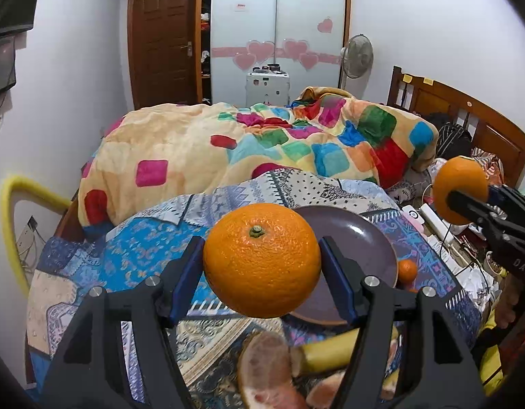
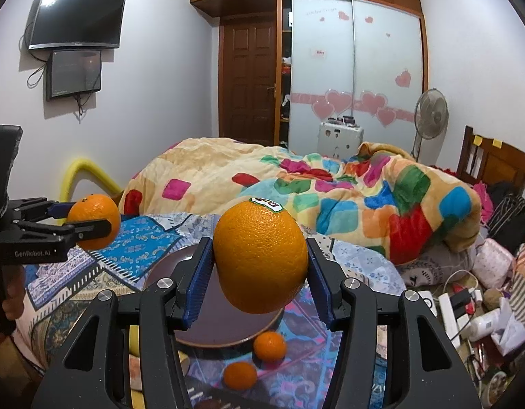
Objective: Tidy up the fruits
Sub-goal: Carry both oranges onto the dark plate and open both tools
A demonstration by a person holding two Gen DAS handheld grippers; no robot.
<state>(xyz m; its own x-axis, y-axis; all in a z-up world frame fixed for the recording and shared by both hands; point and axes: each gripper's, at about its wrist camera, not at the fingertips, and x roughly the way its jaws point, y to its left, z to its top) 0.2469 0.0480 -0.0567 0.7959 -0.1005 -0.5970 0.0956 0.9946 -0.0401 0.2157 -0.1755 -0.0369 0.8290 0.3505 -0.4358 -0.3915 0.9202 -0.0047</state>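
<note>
Two large oranges are held in the air, one per gripper. The left gripper has its fingers closed on a stem-up orange; the right gripper clamps a stickered orange. Both hang above an empty purple plate with open room around it. Two small tangerines lie just beside its rim on a patterned cloth. Behind is a bed with a colourful blanket.

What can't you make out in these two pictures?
- Left wrist view: the cut fruit and a banana-like piece at the bottom edge are blurred, partly behind the left hand-held gripper.
- Both views: the plate is partly hidden by the held oranges.
- Right wrist view: the orange's sticker is too small to read.
</note>
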